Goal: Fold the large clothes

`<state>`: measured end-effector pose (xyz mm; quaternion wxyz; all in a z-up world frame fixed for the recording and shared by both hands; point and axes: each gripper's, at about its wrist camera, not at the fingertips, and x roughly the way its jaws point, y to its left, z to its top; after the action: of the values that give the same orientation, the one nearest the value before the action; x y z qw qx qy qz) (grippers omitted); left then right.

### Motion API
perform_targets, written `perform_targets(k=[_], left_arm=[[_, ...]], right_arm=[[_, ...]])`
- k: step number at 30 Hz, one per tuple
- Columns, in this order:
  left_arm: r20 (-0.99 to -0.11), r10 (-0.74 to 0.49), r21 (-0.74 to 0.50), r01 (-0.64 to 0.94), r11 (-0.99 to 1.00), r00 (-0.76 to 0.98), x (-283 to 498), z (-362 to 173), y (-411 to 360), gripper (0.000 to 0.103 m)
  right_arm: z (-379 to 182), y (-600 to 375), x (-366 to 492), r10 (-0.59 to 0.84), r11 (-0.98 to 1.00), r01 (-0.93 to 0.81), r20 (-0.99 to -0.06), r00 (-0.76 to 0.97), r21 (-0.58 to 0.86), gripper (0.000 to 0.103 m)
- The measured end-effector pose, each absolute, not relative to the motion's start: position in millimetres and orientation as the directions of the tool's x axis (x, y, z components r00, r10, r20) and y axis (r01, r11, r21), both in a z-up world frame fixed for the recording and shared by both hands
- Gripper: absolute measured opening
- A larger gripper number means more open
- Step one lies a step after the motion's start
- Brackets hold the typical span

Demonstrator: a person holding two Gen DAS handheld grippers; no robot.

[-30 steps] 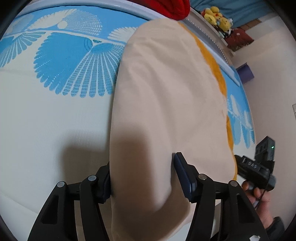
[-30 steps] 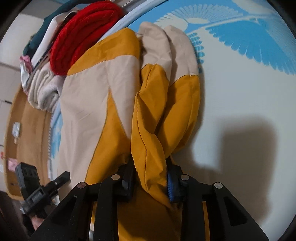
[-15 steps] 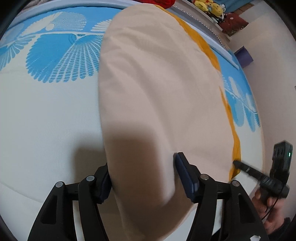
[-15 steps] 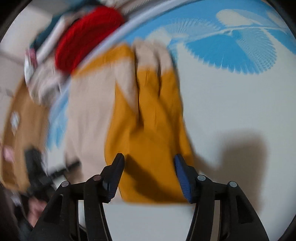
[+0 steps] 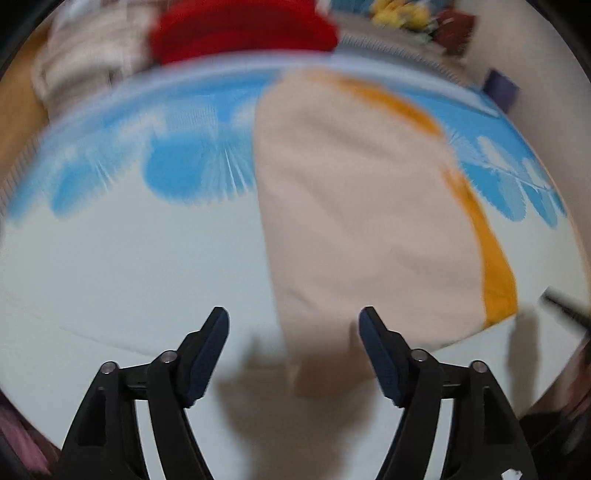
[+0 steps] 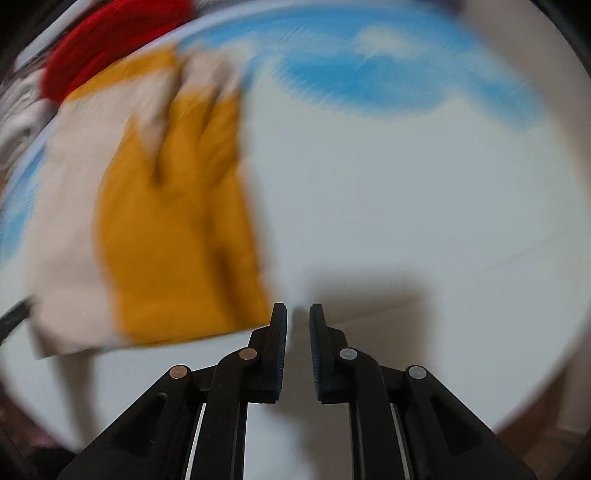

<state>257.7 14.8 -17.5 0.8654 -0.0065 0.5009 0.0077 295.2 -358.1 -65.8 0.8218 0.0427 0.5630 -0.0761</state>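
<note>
Between the left claw's (image 5: 293,325) opening jaws only the garment's (image 5: 362,229) cream near corner shows, unpinched; it lies folded flat on the bed (image 5: 129,277), apparently released there. Right claw (image 6: 298,317) is narrowing, empty, just beside the orange edge. Red clothes (image 5: 240,29) sit beyond, likely awaiting their turn.

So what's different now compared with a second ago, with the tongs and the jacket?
Both tongs let go of the jacket. The left tongs were clamped on its cream end; now they are opening and have pulled back, pads clear of the cloth. The right tongs dropped the mustard sleeve, backed off to its right and are closing on nothing. The jacket stays flat on the bed, the red pile still behind it.
</note>
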Motion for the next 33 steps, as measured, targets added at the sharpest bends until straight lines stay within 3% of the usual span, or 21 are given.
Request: perform_targets(k=[2,3,5,6,7,10,16,19,24,29,33], left_arm=[[-0.801,0.040,0.042,-0.012,0.999,0.598,225.8,14.9,7.5,0.097],[-0.776,0.047,0.051,-0.013,0.999,0.629,209.4,25.5,5.2,0.101],[-0.735,0.049,0.056,-0.011,0.998,0.676,181.5,42.0,-1.2,0.102],[-0.715,0.045,0.051,-0.013,0.999,0.698,164.7,48.5,-5.9,0.102],[-0.697,0.045,0.044,-0.020,0.999,0.716,148.3,53.0,-10.0,0.102],[-0.676,0.026,-0.003,-0.038,0.999,0.737,109.1,56.3,-19.4,0.102],[-0.705,0.011,-0.081,-0.096,0.992,0.709,52.7,37.6,-34.2,0.102],[-0.736,0.021,-0.052,-0.088,0.995,0.677,40.1,32.4,-40.4,0.102],[-0.713,0.017,-0.051,-0.076,0.996,0.701,18.9,35.2,-42.5,0.102],[-0.721,0.020,-0.048,-0.078,0.996,0.692,31.7,20.1,-34.7,0.102],[-0.724,0.018,-0.063,-0.093,0.994,0.690,36.3,14.6,-28.6,0.102]], right_arm=[[-25.2,-360.4,278.1,-0.079,0.982,0.188,-0.874,0.480,0.014,0.016],[0.1,-353.9,264.0,-0.055,0.987,0.154,-0.826,0.562,0.039,0.019],[33.4,-337.5,235.7,-0.034,0.994,0.100,-0.743,0.668,0.045,0.041],[52.2,-327.7,211.9,-0.020,0.995,0.084,-0.685,0.728,0.059,0.069],[62.8,-321.2,192.5,-0.002,0.995,0.066,-0.640,0.768,0.077,0.088],[75.8,-298.2,143.8,0.045,0.997,-0.003,-0.567,0.822,0.074,0.091],[66.3,-269.4,82.4,0.063,0.998,-0.061,-0.610,0.790,0.024,0.090],[59.0,-278.1,60.7,0.040,0.999,-0.040,-0.644,0.764,0.014,0.090],[50.2,-274.2,25.0,0.048,0.999,-0.035,-0.679,0.732,0.032,0.090],[45.3,-252.0,25.6,0.059,0.992,-0.116,-0.664,0.745,-0.042,0.090],[36.6,-242.6,33.9,0.076,0.991,-0.129,-0.693,0.717,-0.024,0.090]])
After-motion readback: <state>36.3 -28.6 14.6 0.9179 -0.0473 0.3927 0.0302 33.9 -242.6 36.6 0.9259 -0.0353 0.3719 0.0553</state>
